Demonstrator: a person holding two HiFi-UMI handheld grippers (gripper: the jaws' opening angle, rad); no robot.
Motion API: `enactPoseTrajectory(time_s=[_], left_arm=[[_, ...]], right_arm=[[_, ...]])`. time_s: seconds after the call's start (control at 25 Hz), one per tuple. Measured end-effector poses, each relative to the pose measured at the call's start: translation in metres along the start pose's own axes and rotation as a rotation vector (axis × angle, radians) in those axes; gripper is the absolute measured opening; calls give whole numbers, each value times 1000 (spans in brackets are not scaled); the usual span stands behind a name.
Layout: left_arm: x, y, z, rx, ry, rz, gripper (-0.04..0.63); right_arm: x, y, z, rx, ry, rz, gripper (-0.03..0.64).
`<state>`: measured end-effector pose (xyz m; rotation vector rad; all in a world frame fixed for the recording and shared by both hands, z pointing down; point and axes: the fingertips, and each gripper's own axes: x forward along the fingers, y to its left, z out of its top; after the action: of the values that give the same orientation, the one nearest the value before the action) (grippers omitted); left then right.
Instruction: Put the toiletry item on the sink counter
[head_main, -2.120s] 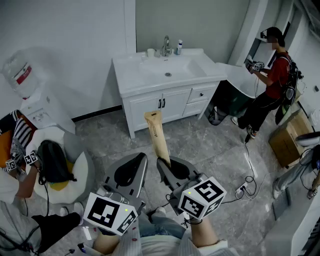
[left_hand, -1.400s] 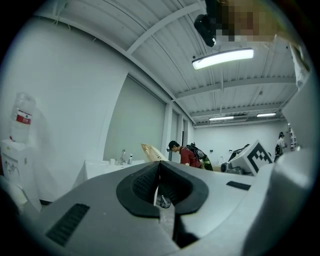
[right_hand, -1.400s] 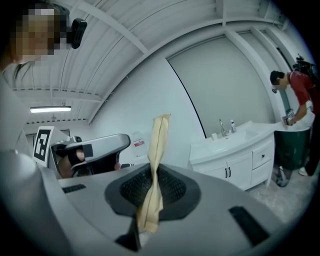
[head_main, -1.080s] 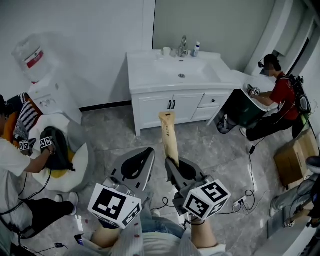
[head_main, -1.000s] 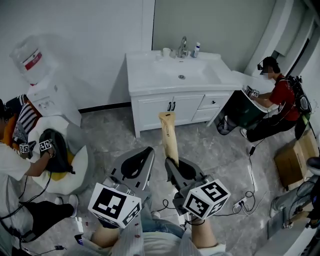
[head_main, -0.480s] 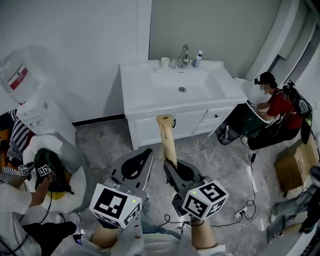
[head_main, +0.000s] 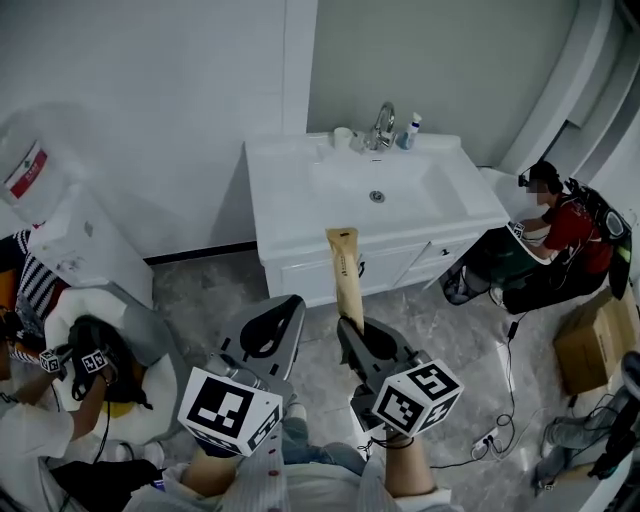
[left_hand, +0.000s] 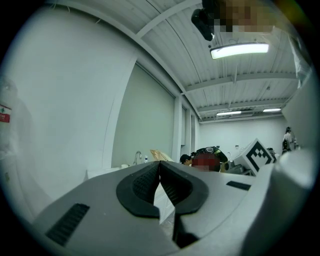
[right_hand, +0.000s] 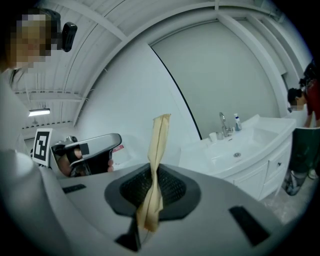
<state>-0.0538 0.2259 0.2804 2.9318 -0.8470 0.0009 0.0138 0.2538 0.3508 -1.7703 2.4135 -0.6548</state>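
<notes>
The basin (head_main: 350, 185) lies in the counter (head_main: 285, 195). The cup (head_main: 343, 136), tap (head_main: 383, 118) and bottle (head_main: 410, 128) stand along the counter's back edge, left to right. The tube (head_main: 347, 270) is before the counter. A dispenser (head_main: 75, 245) stands left of the counter, a person (head_main: 560, 235) and box (head_main: 590, 345) right of it.

The left gripper (head_main: 291, 303) and right gripper (head_main: 352, 328) are grey, with black-and-white marker cubes (head_main: 228, 415).

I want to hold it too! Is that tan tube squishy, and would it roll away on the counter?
Probably squishy but not floppy: the tan tube stands straight out from the right gripper, which pinches only one end. Its flat crimped end likely stops it rolling.
</notes>
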Motion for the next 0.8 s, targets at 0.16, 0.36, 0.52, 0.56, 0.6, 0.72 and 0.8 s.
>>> enactPoseTrajectory(time_s=[0.16,0.36,0.52,0.56,0.6,0.72,0.8], left_arm=[[6,25,3,-12,-11,14,17],[16,38,-2,-5,5,25,17],[27,51,-4,-1,9,39,17],[31,56,-4,-2,10,46,17],[36,60,-5,-2,10,55,17],[54,77,-4,-1,9,81,17],[68,89,-1,1,4,97,17]], right_arm=[[23,-4,4,11,0,7,38],[36,-12,7,24,0,9,38],[49,-23,12,18,6,16,38],[54,-27,14,18,8,20,38],[60,-32,16,19,10,25,38],[82,-47,25,18,21,46,38],[99,-56,32,14,29,61,38]])
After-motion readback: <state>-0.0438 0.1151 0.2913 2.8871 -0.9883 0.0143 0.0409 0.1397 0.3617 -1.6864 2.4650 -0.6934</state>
